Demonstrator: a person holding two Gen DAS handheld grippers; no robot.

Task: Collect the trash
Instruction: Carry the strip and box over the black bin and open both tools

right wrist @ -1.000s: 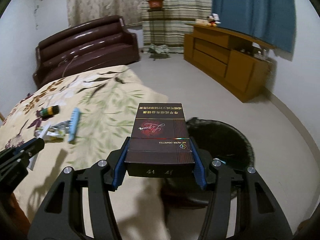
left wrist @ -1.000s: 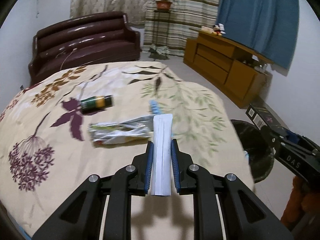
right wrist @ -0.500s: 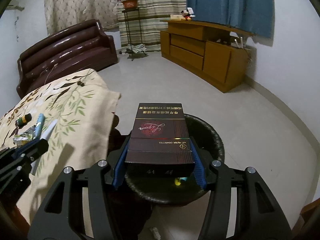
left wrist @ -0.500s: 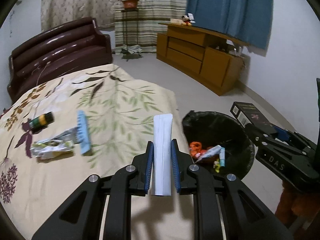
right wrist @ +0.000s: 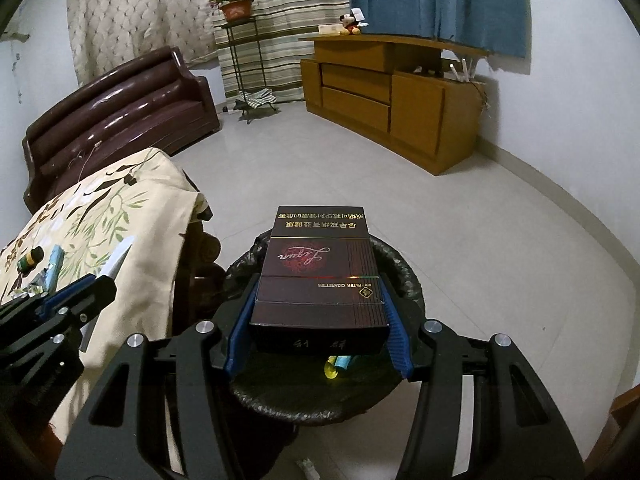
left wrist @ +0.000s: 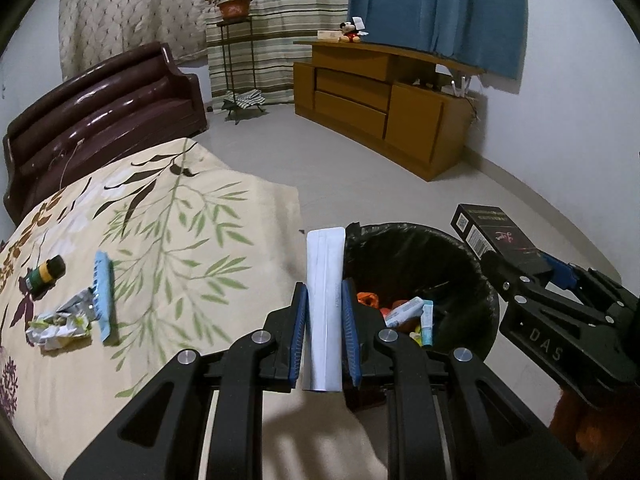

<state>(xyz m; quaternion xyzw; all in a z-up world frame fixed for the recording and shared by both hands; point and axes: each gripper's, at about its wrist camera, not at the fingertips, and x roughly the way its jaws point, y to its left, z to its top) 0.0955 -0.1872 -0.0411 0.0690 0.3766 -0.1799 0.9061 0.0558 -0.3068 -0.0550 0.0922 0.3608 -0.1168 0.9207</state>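
My left gripper (left wrist: 325,322) is shut on a flat white paper packet (left wrist: 325,280), held at the bed's edge beside the black-lined trash bin (left wrist: 472,252). My right gripper (right wrist: 318,316) is shut on a dark red cigarette box (right wrist: 318,276) and holds it right above the bin (right wrist: 404,276). The bin holds several wrappers and tubes (left wrist: 412,312). On the floral bedspread (left wrist: 180,240) lie a blue strip (left wrist: 102,292), a crumpled foil wrapper (left wrist: 60,322) and a small green bottle (left wrist: 44,274).
A dark brown sofa (left wrist: 100,120) stands behind the bed. A wooden cabinet (left wrist: 380,100) lines the far right wall. A plant stand (left wrist: 236,52) stands by the striped curtains. Grey tiled floor (right wrist: 400,184) lies between bin and cabinet.
Both grippers have swung right from over the bed towards the bin. The cigarette box now hangs over the bin opening, and the white packet has come to the bin's left rim.
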